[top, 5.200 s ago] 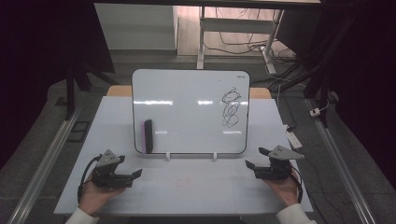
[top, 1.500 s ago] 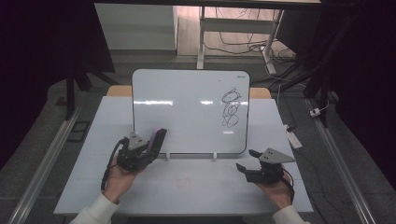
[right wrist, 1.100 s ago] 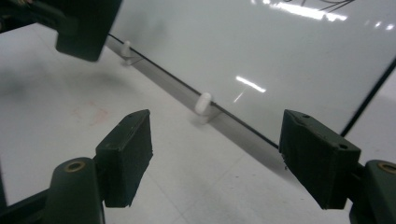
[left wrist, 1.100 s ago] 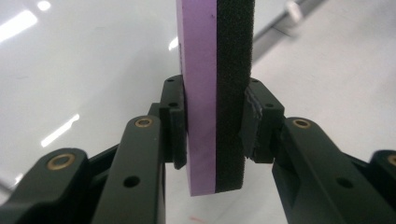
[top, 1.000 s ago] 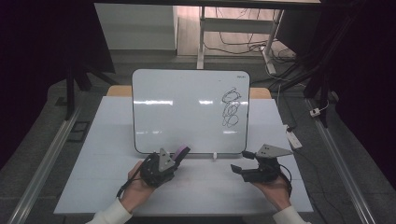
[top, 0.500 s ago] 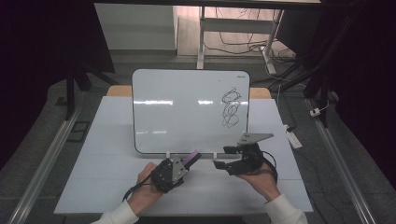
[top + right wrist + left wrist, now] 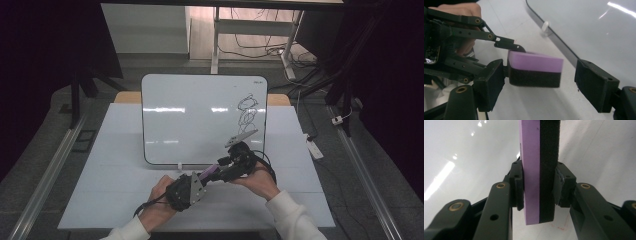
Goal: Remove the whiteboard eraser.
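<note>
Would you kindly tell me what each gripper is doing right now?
Left gripper: shut on the eraser.
Right gripper: open, one jaw on each side of the eraser's free end, not clamped.

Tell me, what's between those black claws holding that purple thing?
A whiteboard eraser, purple foam on one side, black felt on the other, clamped by the left gripper. The right gripper stands open around its free end. The clamped faces are covered by the pads.
</note>
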The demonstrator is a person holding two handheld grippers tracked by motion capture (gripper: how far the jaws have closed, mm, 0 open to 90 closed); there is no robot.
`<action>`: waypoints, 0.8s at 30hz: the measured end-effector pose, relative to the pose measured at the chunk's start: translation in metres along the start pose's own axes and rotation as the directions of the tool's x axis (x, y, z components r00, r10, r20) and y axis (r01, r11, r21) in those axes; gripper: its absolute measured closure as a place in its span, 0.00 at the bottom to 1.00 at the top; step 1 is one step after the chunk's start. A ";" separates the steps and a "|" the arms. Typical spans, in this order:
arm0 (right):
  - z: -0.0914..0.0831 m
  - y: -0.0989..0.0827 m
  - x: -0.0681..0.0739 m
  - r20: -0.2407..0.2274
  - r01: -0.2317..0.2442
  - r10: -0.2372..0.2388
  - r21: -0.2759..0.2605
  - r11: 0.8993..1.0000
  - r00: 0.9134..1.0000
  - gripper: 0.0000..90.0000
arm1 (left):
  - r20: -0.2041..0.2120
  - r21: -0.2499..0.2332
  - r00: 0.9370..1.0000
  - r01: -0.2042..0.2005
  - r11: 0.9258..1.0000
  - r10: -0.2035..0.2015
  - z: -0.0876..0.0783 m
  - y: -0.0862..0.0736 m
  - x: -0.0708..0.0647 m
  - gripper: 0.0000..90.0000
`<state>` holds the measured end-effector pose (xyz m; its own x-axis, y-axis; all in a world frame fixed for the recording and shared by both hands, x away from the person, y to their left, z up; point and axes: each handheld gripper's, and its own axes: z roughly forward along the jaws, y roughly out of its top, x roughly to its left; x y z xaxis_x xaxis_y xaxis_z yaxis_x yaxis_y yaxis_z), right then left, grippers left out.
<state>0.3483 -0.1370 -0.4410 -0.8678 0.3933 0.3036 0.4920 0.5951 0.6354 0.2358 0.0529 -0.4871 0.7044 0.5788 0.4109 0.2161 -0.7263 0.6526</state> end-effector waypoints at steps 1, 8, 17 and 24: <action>0.001 0.001 0.000 -0.002 0.001 -0.001 0.013 1.000 1.000 0.27 | -0.001 -0.001 1.000 -0.010 1.000 0.010 0.000 0.000 -0.001 0.71; 0.005 0.011 -0.003 -0.035 -0.017 0.024 0.169 0.985 0.999 0.30 | -0.018 0.005 0.996 -0.089 0.996 0.089 0.003 0.002 -0.010 0.71; 0.017 0.013 -0.007 -0.082 -0.045 0.070 0.276 0.960 0.994 0.43 | -0.027 0.001 0.988 -0.152 0.988 0.152 0.003 0.002 -0.013 0.71; 0.012 0.008 -0.008 -0.090 -0.044 0.065 0.220 0.974 0.994 0.44 | 0.032 -0.011 0.997 -0.073 0.997 0.073 0.002 0.000 -0.002 0.60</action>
<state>0.3597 -0.1272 -0.4469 -0.8368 0.3665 0.4068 0.5326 0.7172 0.4494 0.2360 0.0504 -0.4893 0.7397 0.5118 0.4369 0.1567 -0.7624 0.6279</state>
